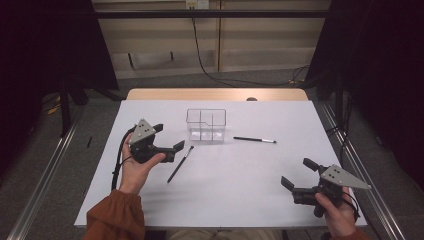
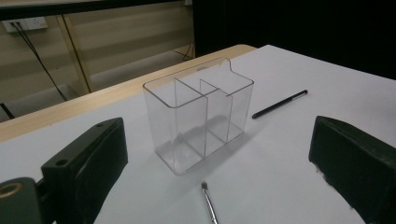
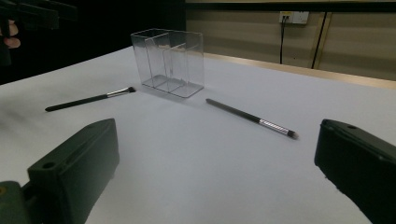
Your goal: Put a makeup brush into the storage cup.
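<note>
So both grippers, left and right, gape empty; we hover the left by the near brush, beside the clear organizer, likely picking it first.

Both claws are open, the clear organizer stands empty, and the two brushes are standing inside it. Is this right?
Not fully. The two brushes lie flat on the table, outside the clear organizer, as the high view shows. The organizer is empty, and the left claw and right claw are open.

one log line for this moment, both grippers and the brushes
left hand-held gripper: open, empty | right hand-held gripper: open, empty | near brush, far brush: on table | organizer: empty
</note>
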`<action>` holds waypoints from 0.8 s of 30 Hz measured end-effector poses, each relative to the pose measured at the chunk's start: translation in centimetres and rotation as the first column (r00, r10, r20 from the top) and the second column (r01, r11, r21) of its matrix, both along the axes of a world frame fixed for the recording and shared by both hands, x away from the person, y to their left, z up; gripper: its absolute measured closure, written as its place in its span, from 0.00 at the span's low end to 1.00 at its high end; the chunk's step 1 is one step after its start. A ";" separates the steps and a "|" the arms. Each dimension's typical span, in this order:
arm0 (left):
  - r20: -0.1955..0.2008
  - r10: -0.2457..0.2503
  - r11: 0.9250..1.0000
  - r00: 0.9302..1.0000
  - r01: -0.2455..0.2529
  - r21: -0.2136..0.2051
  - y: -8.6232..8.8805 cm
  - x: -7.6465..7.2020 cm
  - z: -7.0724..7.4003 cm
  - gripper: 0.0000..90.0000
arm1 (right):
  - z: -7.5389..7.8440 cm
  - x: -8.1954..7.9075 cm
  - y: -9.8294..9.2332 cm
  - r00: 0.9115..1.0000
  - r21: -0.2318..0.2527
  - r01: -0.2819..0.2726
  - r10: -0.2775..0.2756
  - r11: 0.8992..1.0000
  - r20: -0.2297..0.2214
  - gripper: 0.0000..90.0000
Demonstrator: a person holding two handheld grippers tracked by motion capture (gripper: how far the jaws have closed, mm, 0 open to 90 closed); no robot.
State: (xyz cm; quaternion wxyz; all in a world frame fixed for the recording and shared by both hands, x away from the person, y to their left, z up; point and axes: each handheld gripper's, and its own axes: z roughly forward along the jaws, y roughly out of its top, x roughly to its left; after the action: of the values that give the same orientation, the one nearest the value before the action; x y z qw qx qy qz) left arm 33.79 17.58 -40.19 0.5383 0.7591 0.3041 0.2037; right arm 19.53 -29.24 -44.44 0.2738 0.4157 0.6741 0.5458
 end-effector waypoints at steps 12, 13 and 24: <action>-0.096 0.026 0.997 0.995 -0.019 0.075 0.0 1.4 -0.3 0.06 | 0.0 0.0 0.0 1.000 -0.012 -0.005 0.005 1.000 0.002 0.00; -0.114 0.026 0.996 0.993 -0.016 0.084 0.0 1.5 -0.3 0.06 | 0.0 0.0 0.0 1.000 -0.012 -0.005 0.005 1.000 0.001 0.00; -0.262 -0.005 0.969 0.965 0.069 0.236 -0.6 2.1 -0.4 0.09 | 0.0 0.0 0.1 1.000 -0.009 -0.007 0.007 1.000 -0.002 0.00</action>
State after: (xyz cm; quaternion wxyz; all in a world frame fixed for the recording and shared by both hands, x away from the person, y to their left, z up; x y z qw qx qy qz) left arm 35.93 17.00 -40.58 0.4004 0.8451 0.3303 0.1279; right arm 19.55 -29.12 -44.46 0.2727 0.4127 0.6783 0.5434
